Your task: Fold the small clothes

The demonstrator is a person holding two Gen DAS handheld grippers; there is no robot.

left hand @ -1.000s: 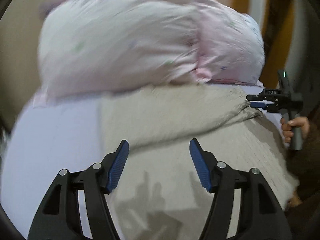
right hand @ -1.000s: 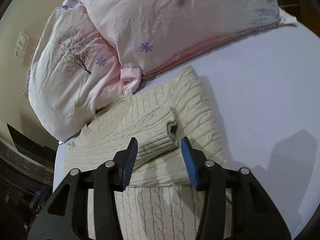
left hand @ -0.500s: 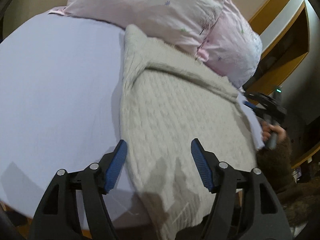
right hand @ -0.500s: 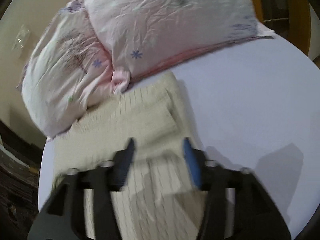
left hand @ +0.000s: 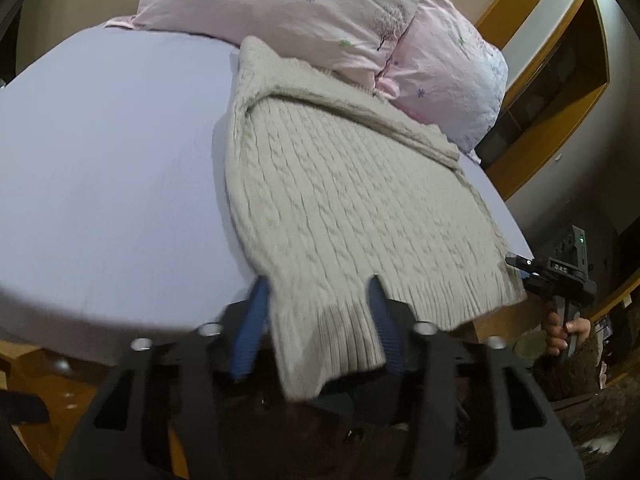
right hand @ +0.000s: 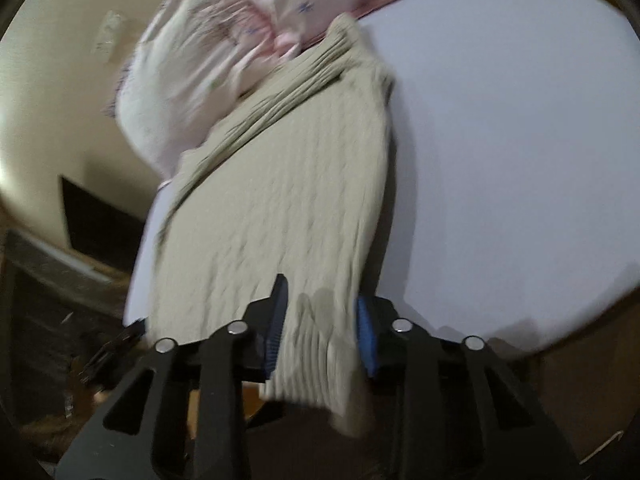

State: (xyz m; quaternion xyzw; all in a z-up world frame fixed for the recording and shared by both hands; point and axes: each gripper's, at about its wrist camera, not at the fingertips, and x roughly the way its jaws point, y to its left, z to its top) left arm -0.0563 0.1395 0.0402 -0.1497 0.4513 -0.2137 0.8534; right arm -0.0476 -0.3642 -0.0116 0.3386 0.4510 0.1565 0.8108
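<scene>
A cream cable-knit sweater [left hand: 352, 200] lies on the lavender bed sheet [left hand: 112, 160], sleeves folded across its chest, its ribbed hem hanging over the bed's near edge. My left gripper [left hand: 318, 294] is open, its blue pads either side of the hem's left part. In the right wrist view the sweater [right hand: 280, 200] runs away from my right gripper [right hand: 322, 300], which is open with the hem's corner between its fingers. The right gripper also shows in the left wrist view [left hand: 556, 276], at the hem's right corner.
Two pink flowered pillows [left hand: 304, 12] lie against the wall behind the sweater. A wooden door frame [left hand: 560, 92] stands at right. The bed's wooden edge [left hand: 32, 356] and the floor lie below the grippers. A dark cabinet [right hand: 96, 216] stands left of the bed.
Both grippers pulled back from the sweater's chest to the bed's near edge. The hem now lies between each gripper's open fingers. The sleeves stayed folded.
</scene>
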